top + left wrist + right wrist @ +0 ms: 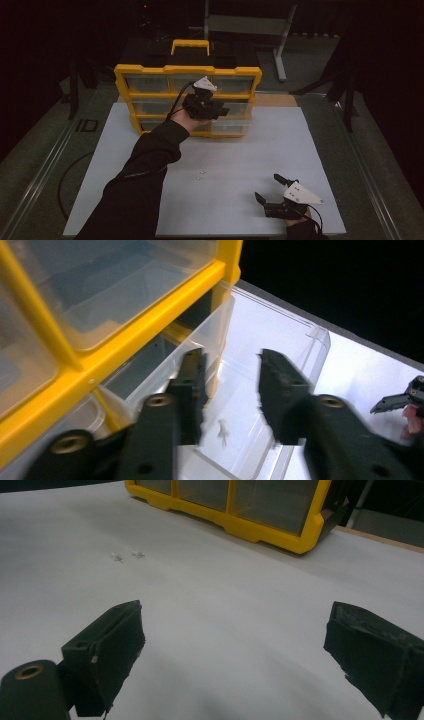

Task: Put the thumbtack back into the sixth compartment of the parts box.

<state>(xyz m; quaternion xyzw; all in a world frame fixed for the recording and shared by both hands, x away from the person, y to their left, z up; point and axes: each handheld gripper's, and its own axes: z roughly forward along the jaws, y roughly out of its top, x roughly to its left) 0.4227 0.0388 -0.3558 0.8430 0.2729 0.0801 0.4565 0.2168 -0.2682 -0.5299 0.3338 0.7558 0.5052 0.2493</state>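
Observation:
A yellow organizer (187, 70) with clear drawers stands at the back of the white board (240, 150). One clear drawer (280, 340) on its lower right is pulled out, and a small pale screw (222, 430) lies on its floor. My left gripper (205, 102) hangs over that drawer, open (230, 390), with nothing between its pads. Two more small screws (200, 175) lie on the board in the middle (117, 556). My right gripper (277, 192) rests near the front right, jaws wide open (235, 650) and empty.
The organizer's yellow frame (125, 340) is close to the left jaw. A grey metal stand (280, 45) is behind the table at the back right. A wooden strip (275, 100) runs along the board's far edge. Dark floor surrounds the board.

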